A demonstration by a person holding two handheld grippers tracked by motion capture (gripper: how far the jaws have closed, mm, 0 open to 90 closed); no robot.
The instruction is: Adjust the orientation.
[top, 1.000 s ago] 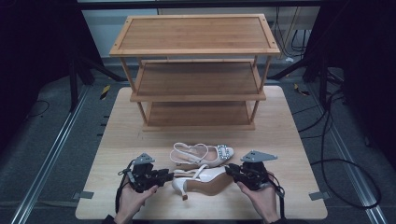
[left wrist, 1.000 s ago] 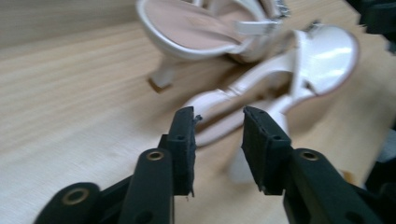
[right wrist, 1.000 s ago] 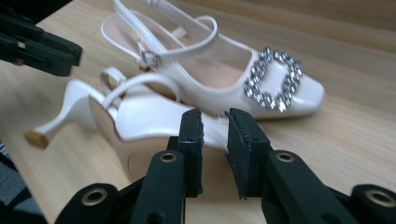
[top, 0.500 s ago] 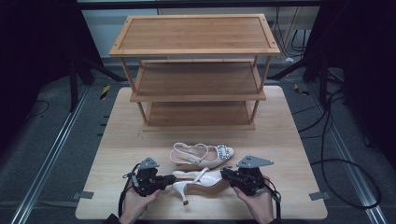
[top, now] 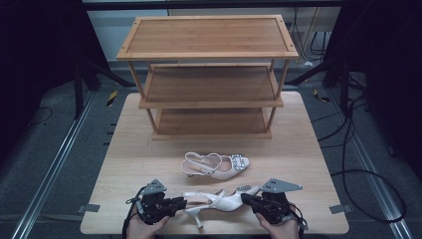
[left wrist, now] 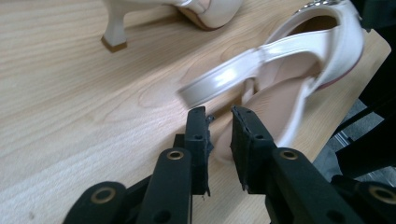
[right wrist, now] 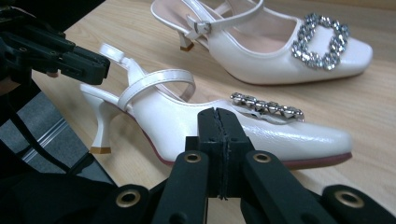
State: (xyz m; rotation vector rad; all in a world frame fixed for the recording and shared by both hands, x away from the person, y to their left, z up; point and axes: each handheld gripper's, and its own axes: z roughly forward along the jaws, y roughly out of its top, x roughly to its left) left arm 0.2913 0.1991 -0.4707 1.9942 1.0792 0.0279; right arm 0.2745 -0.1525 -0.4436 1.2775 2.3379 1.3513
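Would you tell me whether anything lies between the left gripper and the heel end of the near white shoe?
Nothing visible does. The left gripper, jaws slightly apart, sits right at the heel strap of the near shoe, with bare table around it. The other shoe lies farther back, apart from both.

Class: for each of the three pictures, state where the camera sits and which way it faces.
High view: above the person's side, facing forward and down on the table and shelf rack; both hands enter below.
Left gripper view: rides the left tongs, facing the near shoe.
Right gripper view: rides the right tongs, jaws shut, facing the near shoe's side; the left tongs appear beyond.
Shared: all three show the near shoe and far shoe.
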